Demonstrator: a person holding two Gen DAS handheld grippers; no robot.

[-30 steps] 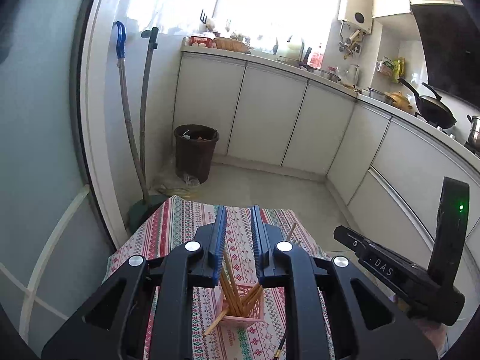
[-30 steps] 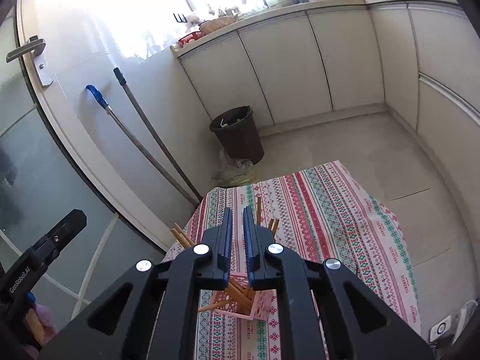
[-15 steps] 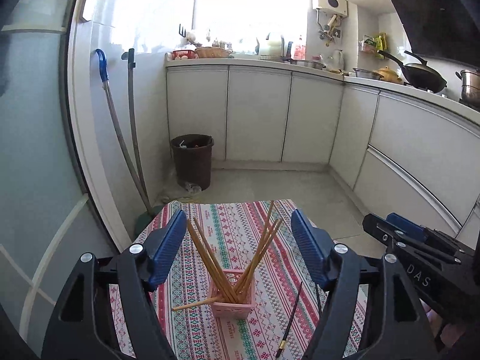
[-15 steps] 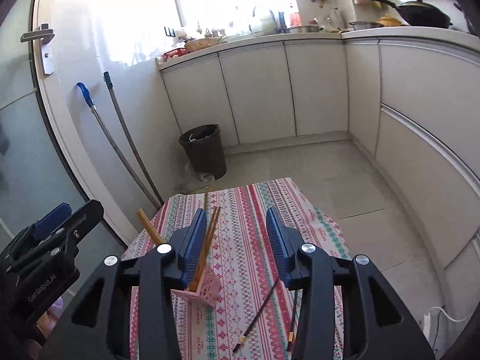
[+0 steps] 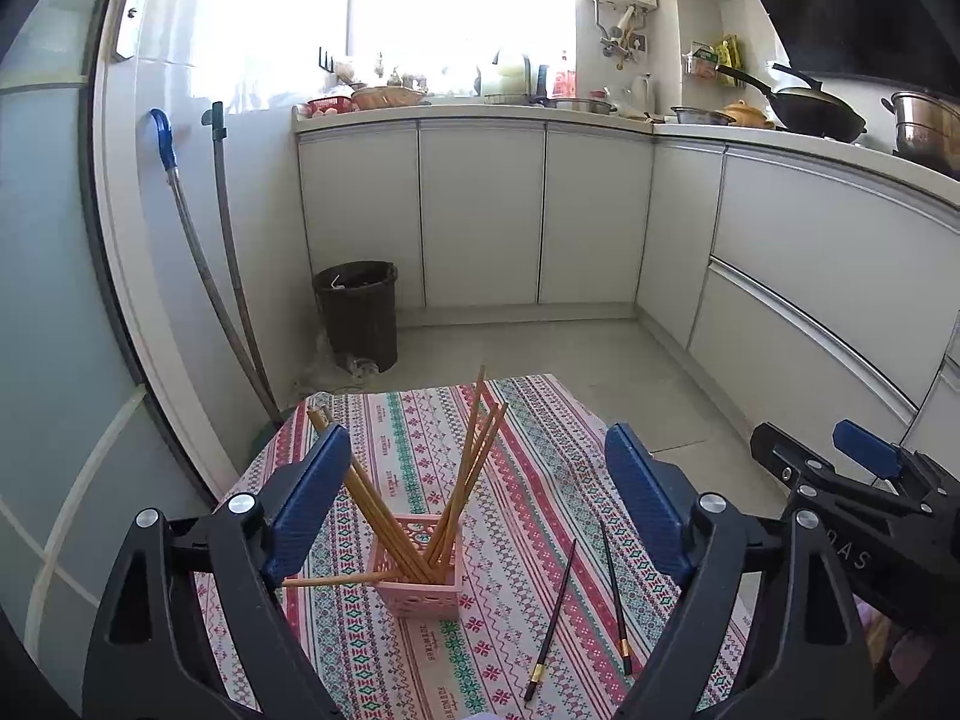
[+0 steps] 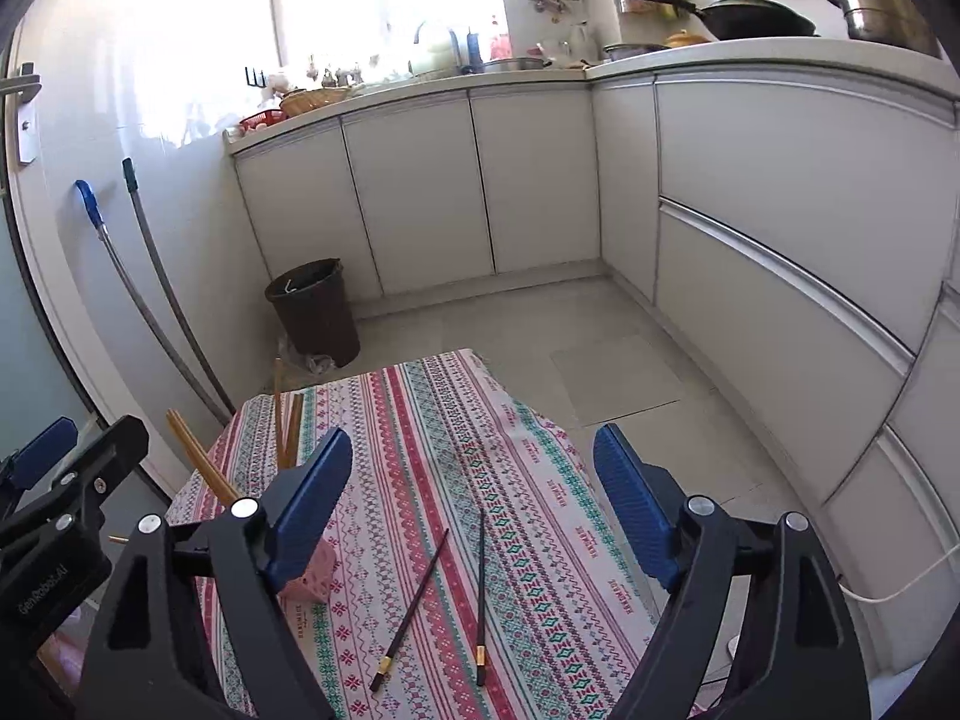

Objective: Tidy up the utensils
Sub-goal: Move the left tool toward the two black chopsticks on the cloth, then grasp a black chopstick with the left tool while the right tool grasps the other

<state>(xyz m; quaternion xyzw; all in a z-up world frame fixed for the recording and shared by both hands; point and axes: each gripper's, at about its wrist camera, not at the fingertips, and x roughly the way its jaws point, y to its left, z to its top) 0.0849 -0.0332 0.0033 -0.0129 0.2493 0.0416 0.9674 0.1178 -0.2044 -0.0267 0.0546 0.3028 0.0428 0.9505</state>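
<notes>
- A small pink basket [image 5: 420, 576] with little holes in its sides stands on the table. It holds thin wooden chopsticks [image 5: 462, 474] that fan out and lean to both sides.
- Two black chopsticks [image 6: 480, 588] with gold bands near their ends lie flat on the cloth, just beside the basket, apart from each other.
- The left gripper [image 5: 480, 504] has its jaws far apart and still opening. Nothing is between its ridged blue pads [image 5: 306, 498]; the basket stands on the table past them.
- The right gripper [image 6: 474, 498] is also wide and opening, holding nothing, above the black chopsticks.
- The tablecloth [image 5: 528, 450] is striped red, green and white.
- A dark round bin [image 5: 358, 312] stands on the floor by smooth white cabinets [image 5: 480, 210].
</notes>
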